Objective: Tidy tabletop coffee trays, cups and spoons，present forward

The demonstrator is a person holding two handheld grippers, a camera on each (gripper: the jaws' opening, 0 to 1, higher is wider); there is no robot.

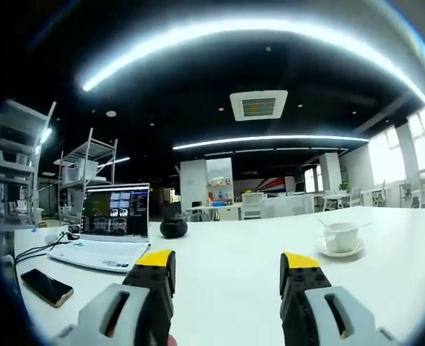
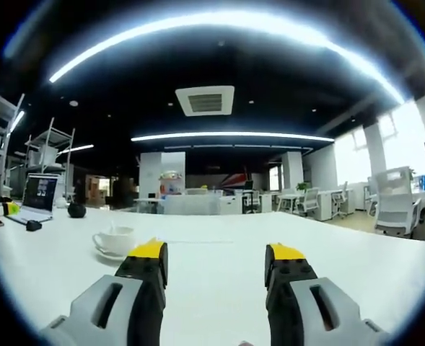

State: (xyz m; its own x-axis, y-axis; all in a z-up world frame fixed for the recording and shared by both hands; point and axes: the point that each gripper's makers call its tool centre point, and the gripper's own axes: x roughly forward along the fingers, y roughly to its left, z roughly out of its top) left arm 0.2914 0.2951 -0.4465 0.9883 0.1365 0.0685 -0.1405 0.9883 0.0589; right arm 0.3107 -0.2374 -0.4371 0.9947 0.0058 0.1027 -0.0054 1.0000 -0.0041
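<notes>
- Left gripper [image 1: 227, 272] is hovering wide apart over the table [image 1: 226, 245], holding nothing; one cup [image 1: 340, 236] is sitting on its saucer [image 1: 340, 251], beyond the right jaw.
- One phone [image 1: 46, 287] is lying beside one laptop [image 1: 111, 229].
- Right gripper [image 2: 216, 261] is also gaping empty, the cup [image 2: 114, 240] sitting just beyond its left jaw.

Both views low over table [image 1: 226, 288], facing fwd – shared cup [image 1: 340, 236], laptop [image 1: 111, 223]

The table [image 1: 234, 267] has a smooth white top with a faint sheen, catching the ceiling lights. At right of the left gripper view, the cup [image 1: 340, 236] and its saucer [image 1: 340, 251] look like glossy white ceramic. Left, the laptop [image 1: 111, 229] has a matt pale casing, and the phone [image 1: 46, 287] at lower left is glossy dark glass. The shelving [image 1: 82, 173] behind looks like bare metal.
</notes>
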